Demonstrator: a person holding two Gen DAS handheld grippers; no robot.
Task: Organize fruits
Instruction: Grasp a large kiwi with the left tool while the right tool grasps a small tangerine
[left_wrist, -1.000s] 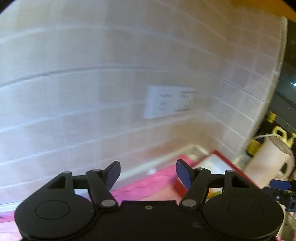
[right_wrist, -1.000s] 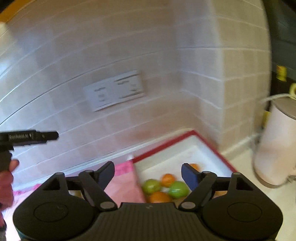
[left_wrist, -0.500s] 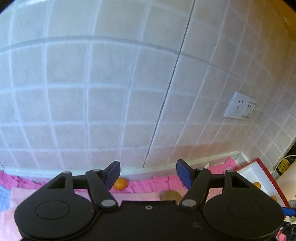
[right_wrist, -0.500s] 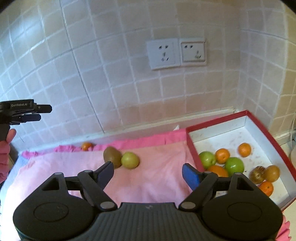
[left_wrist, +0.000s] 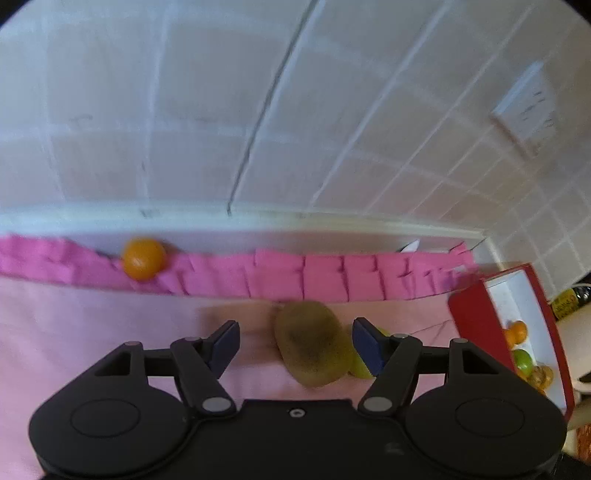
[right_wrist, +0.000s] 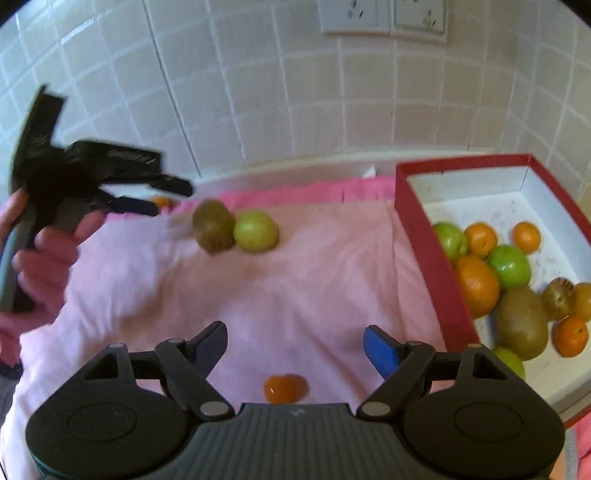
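Observation:
A brown kiwi (left_wrist: 312, 343) lies on the pink cloth (left_wrist: 92, 325) with a green apple (left_wrist: 360, 367) touching its right side. My left gripper (left_wrist: 293, 347) is open above the cloth; the kiwi shows between its fingers, nearer the right one, and no pad presses on it. A small orange (left_wrist: 143, 258) rests at the cloth's far edge. In the right wrist view the same kiwi (right_wrist: 213, 230) and apple (right_wrist: 255, 231) lie further off, and a small orange fruit (right_wrist: 284, 388) sits just below my open right gripper (right_wrist: 294, 349). The left gripper (right_wrist: 92, 177) appears there in a hand.
A red box with a white inside (right_wrist: 417, 236) stands at the right and holds several oranges, green apples and kiwis. A tiled wall with a socket plate (right_wrist: 384, 16) runs behind the counter. The box's red wall (left_wrist: 476, 325) is at right, a bottle (left_wrist: 569, 301) beyond it.
Both views have swung down from the wall to the cloth. The kiwi and apple have come in between the left fingers. The small orange fruit has appeared under the right gripper.

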